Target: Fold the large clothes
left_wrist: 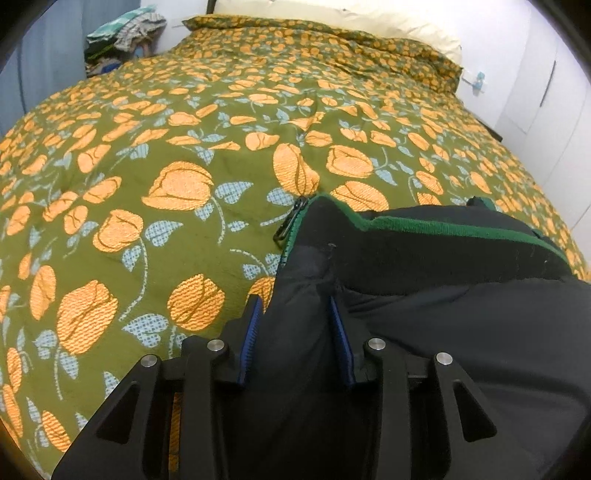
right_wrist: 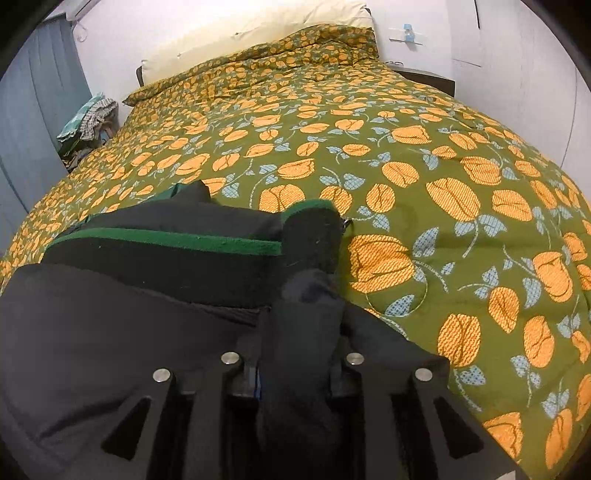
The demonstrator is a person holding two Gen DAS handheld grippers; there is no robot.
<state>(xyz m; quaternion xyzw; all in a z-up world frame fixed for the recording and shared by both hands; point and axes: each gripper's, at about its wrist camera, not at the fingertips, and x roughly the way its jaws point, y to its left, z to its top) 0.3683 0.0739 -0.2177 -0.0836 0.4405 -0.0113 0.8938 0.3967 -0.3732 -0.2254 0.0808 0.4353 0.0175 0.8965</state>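
Note:
A dark jacket (left_wrist: pixel 443 332) with a green-trimmed collar (left_wrist: pixel 443 225) lies on the flowered bedspread (left_wrist: pixel 147 147), its zip pull (left_wrist: pixel 291 218) at the collar's left end. My left gripper (left_wrist: pixel 297 325) stands open over the jacket's left edge. Slack fabric lies between its blue pads (left_wrist: pixel 255 321), whose inner faces show. In the right wrist view the same jacket (right_wrist: pixel 110 332) fills the lower left, with the collar (right_wrist: pixel 166 236) across it. My right gripper (right_wrist: pixel 301 332) is shut on a thick bunch of the jacket's right edge, which hides its pads.
The green and orange bedspread (right_wrist: pixel 443 184) covers the whole bed. A cream pillow (right_wrist: pixel 240 26) lies at the head. A pile of clothes (left_wrist: pixel 125 29) sits beside the far left corner. White cupboard doors (left_wrist: pixel 546 92) stand along the right side, and a dark bedside unit (right_wrist: pixel 424 75) at the head.

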